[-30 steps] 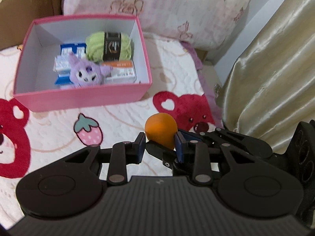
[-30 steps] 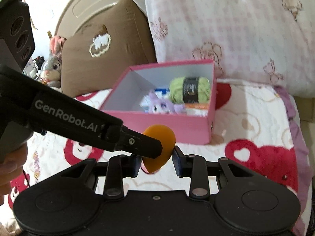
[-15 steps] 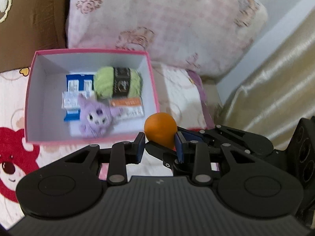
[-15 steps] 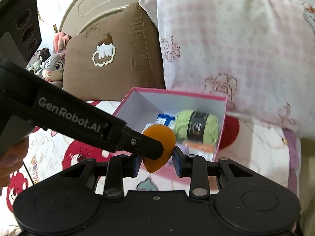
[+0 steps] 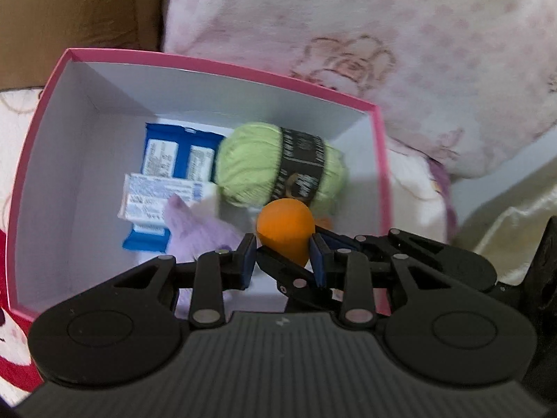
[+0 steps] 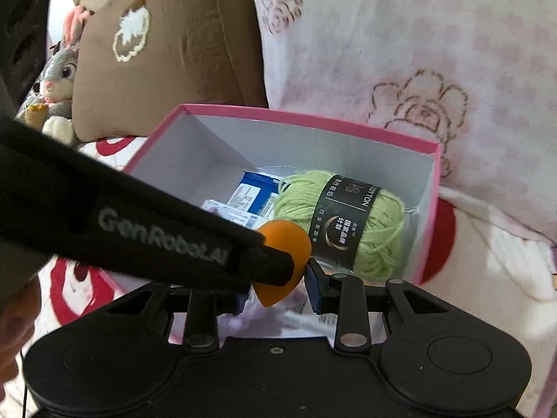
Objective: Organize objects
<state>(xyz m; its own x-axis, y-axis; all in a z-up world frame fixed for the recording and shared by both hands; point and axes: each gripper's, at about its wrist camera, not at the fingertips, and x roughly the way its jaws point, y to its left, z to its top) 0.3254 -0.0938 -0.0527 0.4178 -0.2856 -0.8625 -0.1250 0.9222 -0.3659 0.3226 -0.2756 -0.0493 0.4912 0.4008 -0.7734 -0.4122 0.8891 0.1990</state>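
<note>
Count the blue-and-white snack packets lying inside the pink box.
2 for certain. One blue packet lies near the back wall of the pink box, left of the green yarn; a second packet lies in front of it, partly under the purple plush. More may be hidden.

Purple plush toy [image 5: 205,233] half hidden behind gripper

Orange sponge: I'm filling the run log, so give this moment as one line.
phase: carry over pink box | left gripper and right gripper: both shut on orange sponge | in box: green yarn, purple plush
</note>
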